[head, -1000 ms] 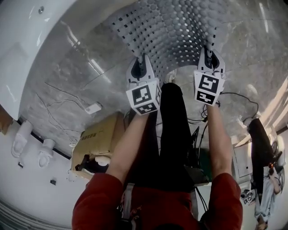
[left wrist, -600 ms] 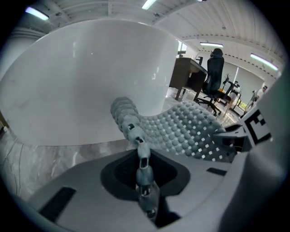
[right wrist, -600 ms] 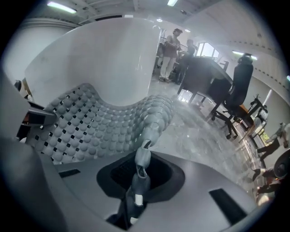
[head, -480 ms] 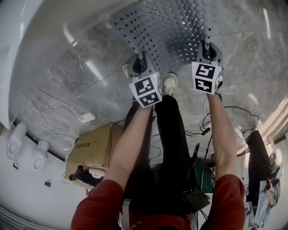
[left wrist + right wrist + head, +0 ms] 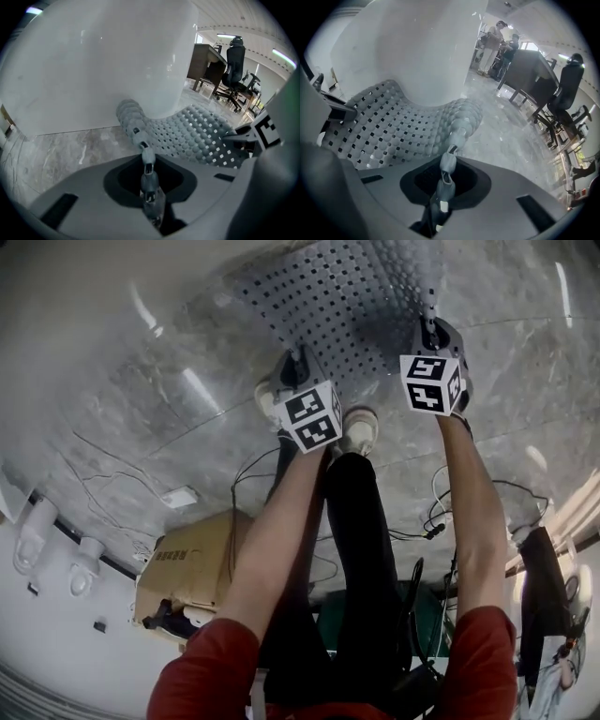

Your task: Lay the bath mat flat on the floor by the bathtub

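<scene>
The grey bath mat (image 5: 342,296), bumpy and full of square holes, hangs stretched between my two grippers above the marble floor, with the white bathtub (image 5: 93,65) just beyond it. My left gripper (image 5: 292,371) is shut on the mat's near left corner (image 5: 140,140). My right gripper (image 5: 431,334) is shut on the near right corner (image 5: 452,150). In both gripper views the mat (image 5: 393,126) sags in the middle and its far edge rests against the tub wall (image 5: 426,56).
The person's shoes (image 5: 358,427) stand on the floor just behind the mat. A cardboard box (image 5: 192,554) and cables (image 5: 436,521) lie farther back. Office chairs (image 5: 236,70), a desk (image 5: 529,70) and standing people (image 5: 497,42) are off to the right.
Both grippers have carried the mat forward and a little down toward the tub. The mat now hangs flatter and less curled than a second ago.
</scene>
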